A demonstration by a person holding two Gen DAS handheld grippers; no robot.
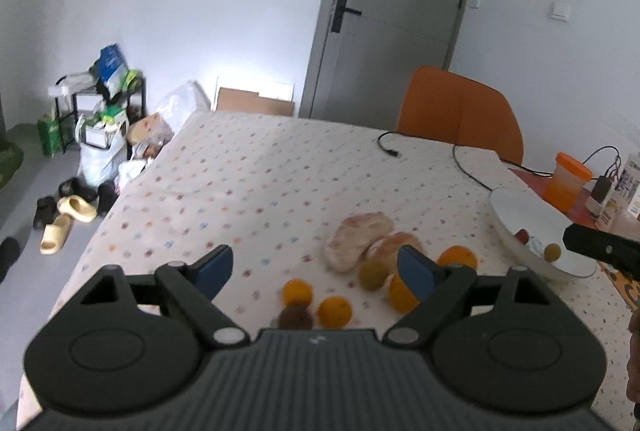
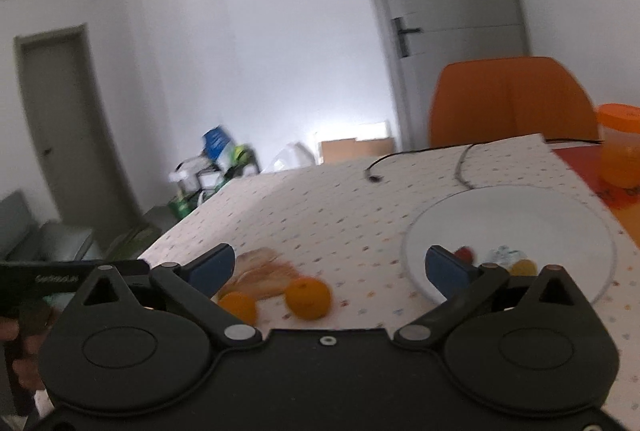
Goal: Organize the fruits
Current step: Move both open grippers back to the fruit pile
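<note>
The left gripper [image 1: 316,267] has its jaws wide and empty, angled down at the loose fruit, probably lining up a pick. Just past them sit 4 oranges [image 1: 297,292], 1 brown fruit [image 1: 295,318] and 1 greenish one [image 1: 373,273]. At 1 o'clock lie 2 pale flat items [image 1: 358,240], side by side and touching. The plate [image 1: 520,209] is at 3 o'clock, apparently the collecting place, since 3 small pieces already rest in it: 1 red, 1 pale, 1 yellowish. The right gripper [image 2: 334,267] is also wide and holds nothing, its right finger over the plate rim near those pieces, which may suit a drop just made. 1 tablecloth [image 1: 260,167] lies beneath.
</note>
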